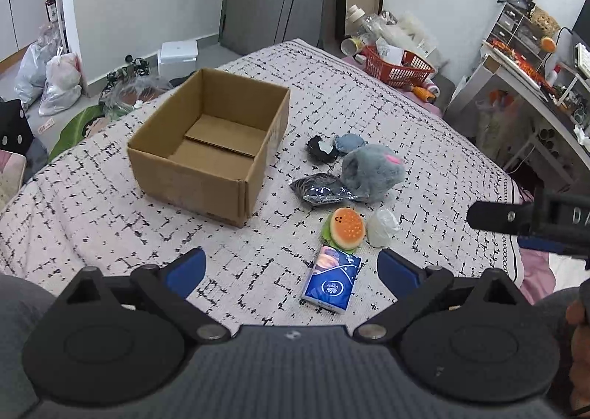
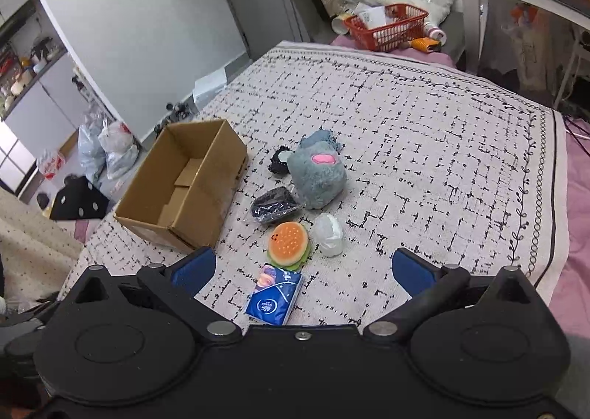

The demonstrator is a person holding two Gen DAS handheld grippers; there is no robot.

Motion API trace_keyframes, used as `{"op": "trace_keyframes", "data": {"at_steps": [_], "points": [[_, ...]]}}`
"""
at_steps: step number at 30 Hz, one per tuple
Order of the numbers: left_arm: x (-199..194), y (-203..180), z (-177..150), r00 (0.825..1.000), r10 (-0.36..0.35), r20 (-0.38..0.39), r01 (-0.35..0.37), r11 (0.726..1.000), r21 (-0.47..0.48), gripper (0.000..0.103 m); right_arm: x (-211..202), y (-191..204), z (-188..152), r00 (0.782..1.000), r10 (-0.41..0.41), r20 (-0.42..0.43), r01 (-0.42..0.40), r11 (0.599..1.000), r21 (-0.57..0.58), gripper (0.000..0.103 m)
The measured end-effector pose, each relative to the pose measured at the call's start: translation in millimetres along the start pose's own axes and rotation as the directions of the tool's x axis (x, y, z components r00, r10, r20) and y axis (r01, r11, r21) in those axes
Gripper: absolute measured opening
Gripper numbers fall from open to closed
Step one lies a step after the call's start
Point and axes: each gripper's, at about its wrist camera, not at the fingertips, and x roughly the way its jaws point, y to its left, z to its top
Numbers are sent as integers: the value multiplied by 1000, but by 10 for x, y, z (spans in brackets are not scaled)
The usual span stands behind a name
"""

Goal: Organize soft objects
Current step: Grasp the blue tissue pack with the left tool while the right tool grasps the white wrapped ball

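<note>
An empty cardboard box point(image 1: 210, 146) point(image 2: 184, 186) stands open on the patterned bed cover point(image 1: 92, 197) point(image 2: 424, 146). To its right lie a grey plush toy point(image 1: 372, 168) point(image 2: 317, 175), a dark bagged item point(image 1: 320, 190) point(image 2: 274, 205), a black scrunchie point(image 1: 320, 149) point(image 2: 277, 159), a blue denim piece point(image 1: 348, 143), a burger squishy point(image 1: 346, 228) point(image 2: 288, 243), a white bagged item point(image 1: 381, 227) point(image 2: 330, 234) and a blue tissue pack point(image 1: 332, 280) point(image 2: 274, 293). My left gripper point(image 1: 291, 271) is open above the bed's near side. My right gripper point(image 2: 302, 273) is open over the tissue pack, holding nothing.
A red basket point(image 1: 398, 66) point(image 2: 387, 26) with bottles sits past the bed's far edge. A cluttered desk point(image 1: 534, 87) stands at the right. Plastic bags point(image 1: 55, 76) point(image 2: 110, 149) lie on the floor at left. The right gripper's body point(image 1: 531, 220) shows at the left view's right edge.
</note>
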Motion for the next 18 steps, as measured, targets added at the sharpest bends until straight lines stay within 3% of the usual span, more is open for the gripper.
{"op": "trace_keyframes", "data": {"at_steps": [11,18], "points": [[496,-129,0,998,12,-57,-12,1000,0,92,555,-55,252,992,-9,-123,6,1000,-27,103],[816,-202,-58,995,-1,-103,1,1000,0,89,848,-220,249,990,15,-140,-11,1000,25,103]]}}
